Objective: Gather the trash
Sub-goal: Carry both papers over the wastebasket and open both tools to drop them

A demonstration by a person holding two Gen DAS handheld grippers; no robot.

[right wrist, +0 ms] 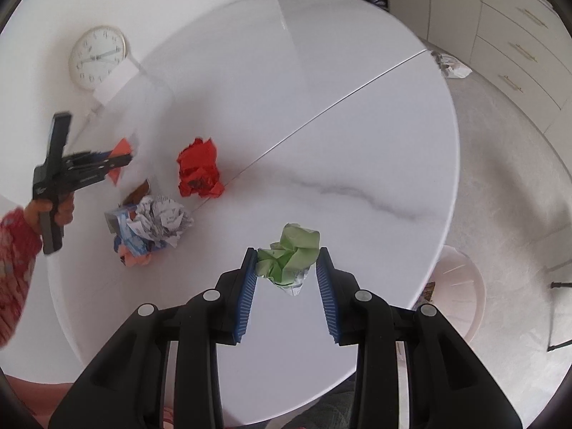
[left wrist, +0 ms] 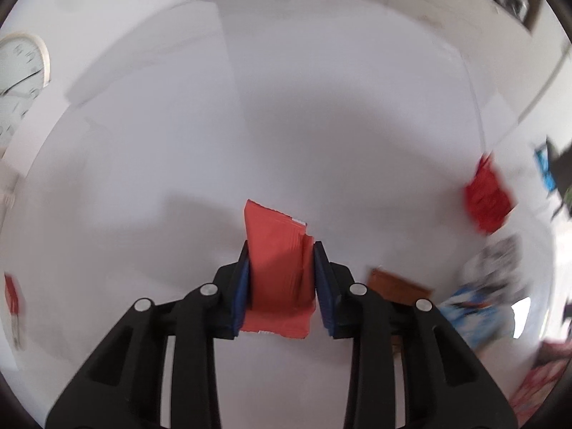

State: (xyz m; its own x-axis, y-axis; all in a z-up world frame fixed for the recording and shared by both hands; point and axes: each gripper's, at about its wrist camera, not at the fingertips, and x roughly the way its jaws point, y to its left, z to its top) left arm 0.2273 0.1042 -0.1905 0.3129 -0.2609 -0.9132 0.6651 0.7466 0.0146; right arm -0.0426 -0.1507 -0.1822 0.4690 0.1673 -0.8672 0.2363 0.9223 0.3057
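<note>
Both grippers angle downward (jaws clamped): left gripper, right gripper.

From my remote station I note a round white marble-veined table with a seam across its top, a wall clock lying beyond its far left edge, white drawer units at right, and pale carpet.

Nothing is legible: the clock numerals and the print on the crumpled paper are blurred.

Red wrapper between hand-held gripper pads
</note>
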